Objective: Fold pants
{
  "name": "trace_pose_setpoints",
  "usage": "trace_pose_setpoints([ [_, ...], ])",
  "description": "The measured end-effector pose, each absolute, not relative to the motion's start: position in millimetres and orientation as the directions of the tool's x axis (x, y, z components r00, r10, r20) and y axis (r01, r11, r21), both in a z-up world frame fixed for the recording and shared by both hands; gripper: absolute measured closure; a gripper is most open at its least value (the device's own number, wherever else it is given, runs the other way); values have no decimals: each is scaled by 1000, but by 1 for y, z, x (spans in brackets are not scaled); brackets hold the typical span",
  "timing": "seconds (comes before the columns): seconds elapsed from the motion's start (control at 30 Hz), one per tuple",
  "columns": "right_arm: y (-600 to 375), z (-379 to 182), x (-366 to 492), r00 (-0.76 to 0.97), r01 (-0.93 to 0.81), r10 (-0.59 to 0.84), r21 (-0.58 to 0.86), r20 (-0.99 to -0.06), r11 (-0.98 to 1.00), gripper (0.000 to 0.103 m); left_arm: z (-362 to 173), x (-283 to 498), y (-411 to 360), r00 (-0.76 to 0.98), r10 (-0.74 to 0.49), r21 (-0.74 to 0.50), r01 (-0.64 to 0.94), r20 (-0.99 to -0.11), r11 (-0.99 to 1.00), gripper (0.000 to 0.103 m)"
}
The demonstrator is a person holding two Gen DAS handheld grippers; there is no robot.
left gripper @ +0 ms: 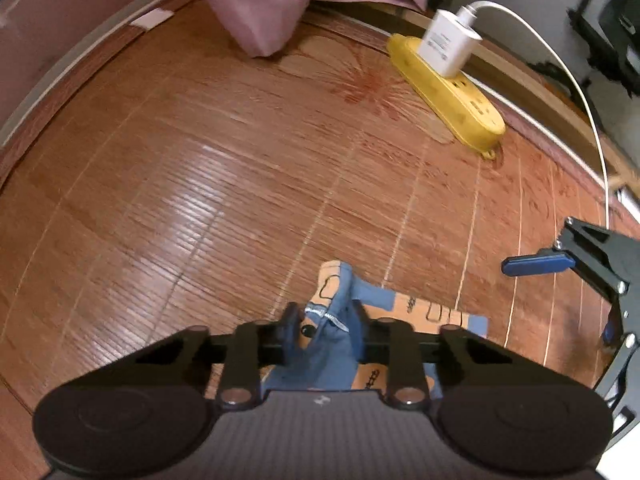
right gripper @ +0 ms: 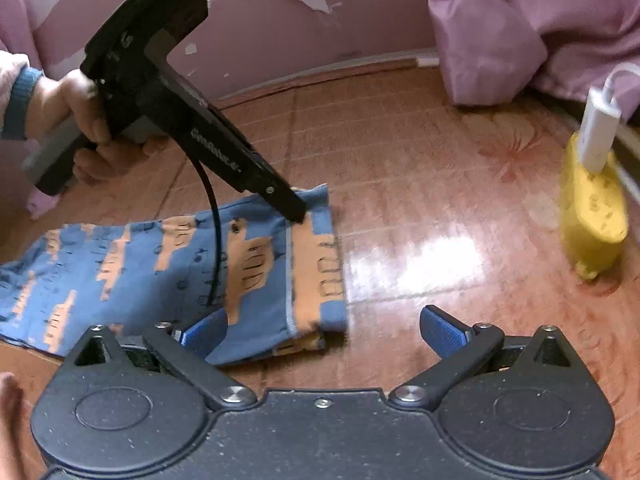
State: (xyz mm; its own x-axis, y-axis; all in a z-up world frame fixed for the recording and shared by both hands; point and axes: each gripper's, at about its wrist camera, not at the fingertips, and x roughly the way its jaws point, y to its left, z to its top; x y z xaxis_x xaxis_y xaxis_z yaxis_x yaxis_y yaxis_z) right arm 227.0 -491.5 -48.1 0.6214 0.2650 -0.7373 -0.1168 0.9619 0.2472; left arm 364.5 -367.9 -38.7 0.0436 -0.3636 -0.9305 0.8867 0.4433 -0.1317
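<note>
Blue pants with an orange block pattern (right gripper: pixel 120 264) lie flat on a bamboo mat, waistband end toward the right. In the left wrist view, my left gripper (left gripper: pixel 325 322) is shut on a bunched corner of the pants (left gripper: pixel 332 344). The right wrist view shows a hand (right gripper: pixel 72 108) holding the left gripper (right gripper: pixel 298 210), whose tip pinches the waistband's far corner. My right gripper (right gripper: pixel 324 330) stands open at the near waistband edge, its left blue pad (right gripper: pixel 204 332) over the cloth and its right pad (right gripper: pixel 444 328) over bare mat. The right gripper (left gripper: pixel 538 266) also appears at the right edge of the left wrist view.
A yellow power strip (left gripper: pixel 444 88) with a white charger (left gripper: pixel 450 42) and white cable lies at the mat's far right edge. Pink bedding (right gripper: pixel 520 28) hangs onto the mat at the back. A pink wall (right gripper: pixel 280 32) runs behind. The bamboo mat (left gripper: pixel 200 184) is glossy.
</note>
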Motion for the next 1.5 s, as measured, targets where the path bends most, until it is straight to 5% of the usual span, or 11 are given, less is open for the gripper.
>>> trace_pose_setpoints([
  [0.23,-522,-54,221,594,-1,477,591,-648,806,30,-37,344,-368,120,-371,-38,919,-921,391,79],
  [0.3,-522,-56,222,584,8,475,590,-658,807,41,-36,346,-367,112,-377,-55,913,-919,405,79],
  [0.5,-508,-56,223,588,-12,379,461,-714,887,46,-35,348,-364,111,-391,-67,908,-914,413,79],
  [0.6,-509,-61,224,585,-7,402,491,-704,871,62,-35,348,-363,117,-396,-63,909,-911,413,78],
  [0.83,-525,-71,226,614,101,427,603,-664,792,68,-36,349,-359,121,-412,-79,896,-903,437,77],
  [1.0,-518,-70,227,612,86,395,554,-685,828,91,-36,350,-357,134,-421,-89,879,-897,468,75],
  [1.37,-516,-61,218,712,105,351,586,-608,803,94,-14,350,-301,227,-502,-200,725,-835,659,68],
  [1.5,-500,-45,216,752,67,329,562,-571,824,94,3,342,-238,217,-604,-365,626,-767,689,39],
])
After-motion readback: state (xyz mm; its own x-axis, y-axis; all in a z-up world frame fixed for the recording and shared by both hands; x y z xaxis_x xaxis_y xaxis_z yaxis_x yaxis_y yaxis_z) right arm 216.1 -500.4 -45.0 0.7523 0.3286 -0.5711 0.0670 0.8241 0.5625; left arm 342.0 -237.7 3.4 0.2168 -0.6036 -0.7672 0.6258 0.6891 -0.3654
